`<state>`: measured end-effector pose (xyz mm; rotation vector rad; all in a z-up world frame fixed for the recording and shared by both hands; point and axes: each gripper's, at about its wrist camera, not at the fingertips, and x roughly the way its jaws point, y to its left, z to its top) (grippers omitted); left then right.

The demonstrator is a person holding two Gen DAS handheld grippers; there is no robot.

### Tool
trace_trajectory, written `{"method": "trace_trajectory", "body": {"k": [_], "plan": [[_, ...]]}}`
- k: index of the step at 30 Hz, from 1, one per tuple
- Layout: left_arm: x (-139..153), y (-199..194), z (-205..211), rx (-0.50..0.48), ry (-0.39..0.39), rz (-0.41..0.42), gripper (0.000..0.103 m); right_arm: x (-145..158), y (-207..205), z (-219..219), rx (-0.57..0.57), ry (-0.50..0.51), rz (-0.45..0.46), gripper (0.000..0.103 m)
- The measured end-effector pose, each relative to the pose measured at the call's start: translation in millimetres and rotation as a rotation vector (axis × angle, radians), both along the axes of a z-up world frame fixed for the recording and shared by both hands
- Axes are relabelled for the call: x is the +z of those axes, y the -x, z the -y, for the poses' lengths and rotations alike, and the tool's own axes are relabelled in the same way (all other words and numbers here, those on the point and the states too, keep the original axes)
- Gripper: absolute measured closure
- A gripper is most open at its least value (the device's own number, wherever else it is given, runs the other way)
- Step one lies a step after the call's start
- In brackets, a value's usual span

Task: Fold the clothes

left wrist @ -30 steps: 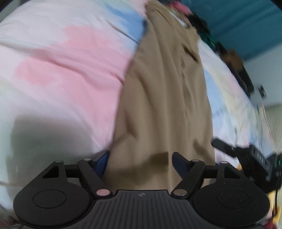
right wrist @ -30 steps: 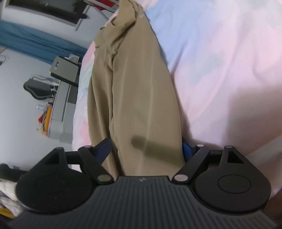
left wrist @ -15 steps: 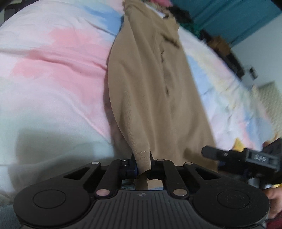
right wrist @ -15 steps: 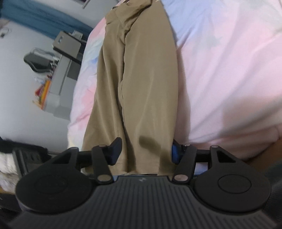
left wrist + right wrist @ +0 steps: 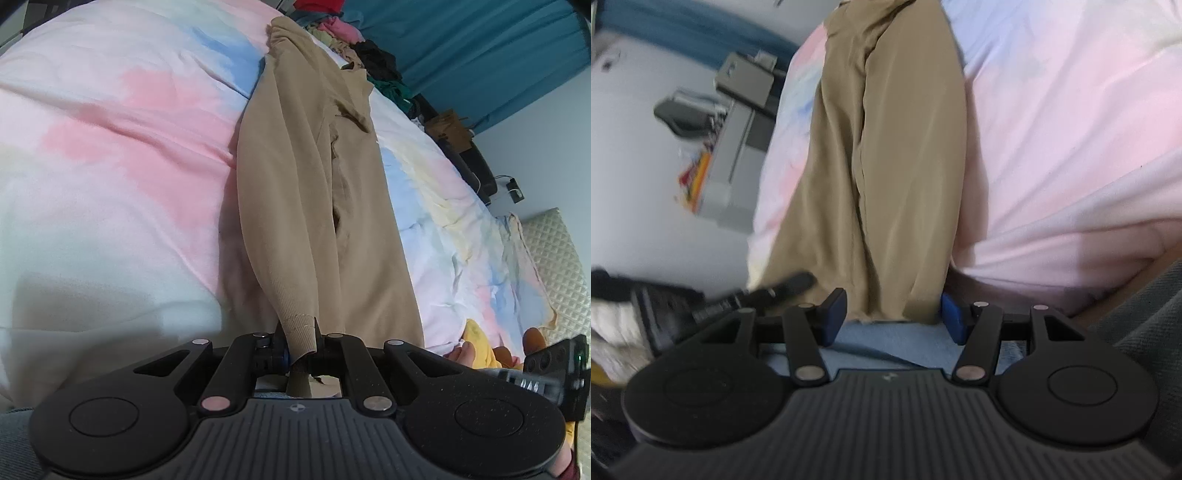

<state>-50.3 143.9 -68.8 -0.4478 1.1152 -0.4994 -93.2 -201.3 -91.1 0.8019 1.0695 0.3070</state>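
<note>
Fingers of the left gripper are clamped on the tan sweater cuff, presumably for folding; right gripper is spread wide at the hem, near the bed edge

left of your left gripper the pastel duvet lies bare, with room to pass. straight ahead the tan sweater runs the bed's length, its cuff pinched between your fingers. far ahead a clothes pile crowds the bed's end. to its right the other gripper hangs near. right of your right gripper the duvet is bare too; left of it, off the bed, stands a grey desk.
</note>
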Motion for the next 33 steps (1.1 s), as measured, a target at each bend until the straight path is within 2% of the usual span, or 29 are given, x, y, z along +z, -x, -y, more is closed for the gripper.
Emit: {"method": "trace_trajectory", "body": {"k": [8,9,10,11,13,15,17,20,23,28,33], "plan": [[-5.4,-3.7,7.3,-0.001,-0.047,-0.010,0.094,-17.7,-23.1,-8.2,-0.073,0.065,-0.094,0.046],[-6.6,-3.6,9.4,-0.007,-0.057,-0.006,0.094,-17.9,-23.9,-9.2,-0.083,0.071,-0.090,0.058],[-7.8,-3.6,11.6,-0.014,-0.068,-0.002,0.094,-17.4,-24.1,-10.5,-0.084,0.081,-0.085,0.087],[-7.3,-3.0,12.5,-0.015,-0.068,0.007,0.095,-16.9,-23.1,-11.3,-0.084,0.089,-0.077,0.094],[-4.1,-0.7,10.9,-0.008,-0.043,0.035,0.096,-11.7,-17.6,-8.3,-0.096,0.070,-0.029,0.094],[1.1,3.2,5.6,0.010,0.012,0.073,0.096,-2.7,-4.7,5.2,-0.144,0.001,0.047,0.095],[10.3,13.7,-3.2,0.033,0.110,0.150,0.097,7.6,8.8,19.2,-0.196,-0.047,0.129,0.095],[18.1,29.3,-15.1,0.095,0.235,0.180,0.097,28.5,21.3,34.6,-0.249,-0.070,0.220,0.095],[34.8,47.3,-17.7,0.127,0.277,0.267,0.097,56.5,28.8,46.8,-0.262,-0.077,0.312,0.095],[66.1,85.9,-19.7,0.141,0.366,0.345,0.097,101.6,48.2,65.4,-0.257,-0.100,0.433,0.095],[93.3,144.4,-21.6,0.154,0.380,0.413,0.097,117.3,96.4,74.7,-0.271,-0.150,0.459,0.095]]}}
